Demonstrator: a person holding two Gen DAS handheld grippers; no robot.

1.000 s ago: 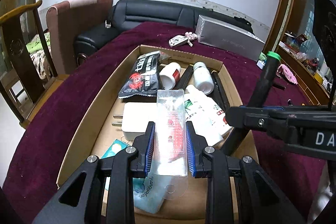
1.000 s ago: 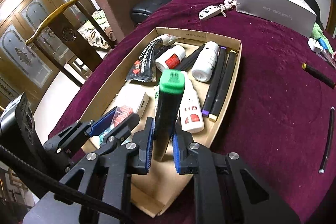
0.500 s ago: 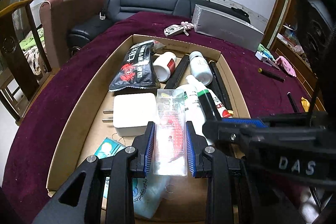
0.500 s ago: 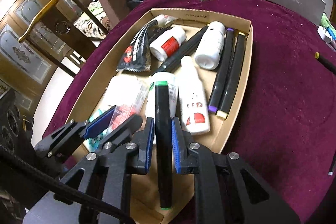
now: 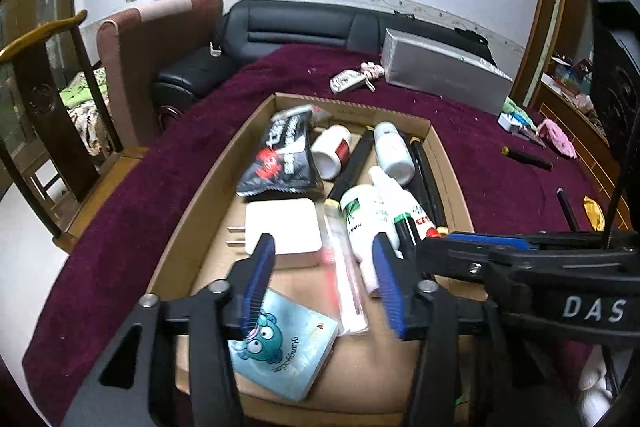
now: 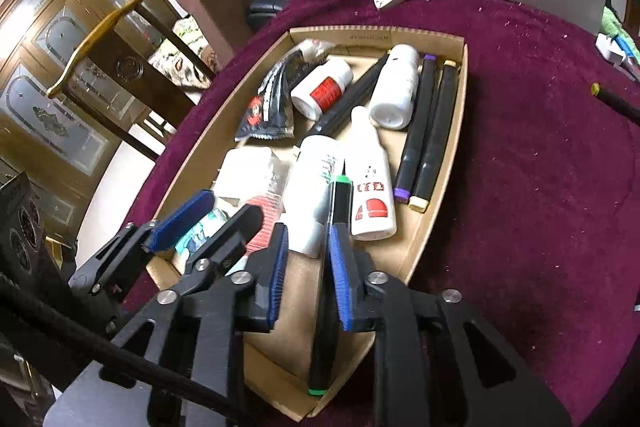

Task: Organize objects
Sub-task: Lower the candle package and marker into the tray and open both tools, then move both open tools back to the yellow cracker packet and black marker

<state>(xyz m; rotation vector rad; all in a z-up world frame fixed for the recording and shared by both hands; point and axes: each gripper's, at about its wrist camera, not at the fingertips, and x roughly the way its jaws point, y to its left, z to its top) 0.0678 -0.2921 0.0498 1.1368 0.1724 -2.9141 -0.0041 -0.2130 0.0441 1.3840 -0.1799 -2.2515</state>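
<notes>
Lying lower centre in cardboard tray [image 5: 192, 211]: clear packet [image 5: 345, 275], freed between opening left gripper [image 5: 324, 277] fingers; green-capped marker [image 6: 334, 223] against right gripper [image 6: 308, 267] fingers, also opening. Tray crowded with bottles; bare floor only at near end. Maroon tabletop [image 6: 540, 187] open at right.

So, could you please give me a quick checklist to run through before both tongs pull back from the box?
1. Left tongs opening, clear packet lying free between them: ok.
2. Right tongs opening, clear of green-capped marker: cannot tell.
3. Marker inside cardboard box: ok.
4. Packet resting flat: cannot tell, blurred.
5. Stray marker on the cloth still to collect: not ok.
</notes>
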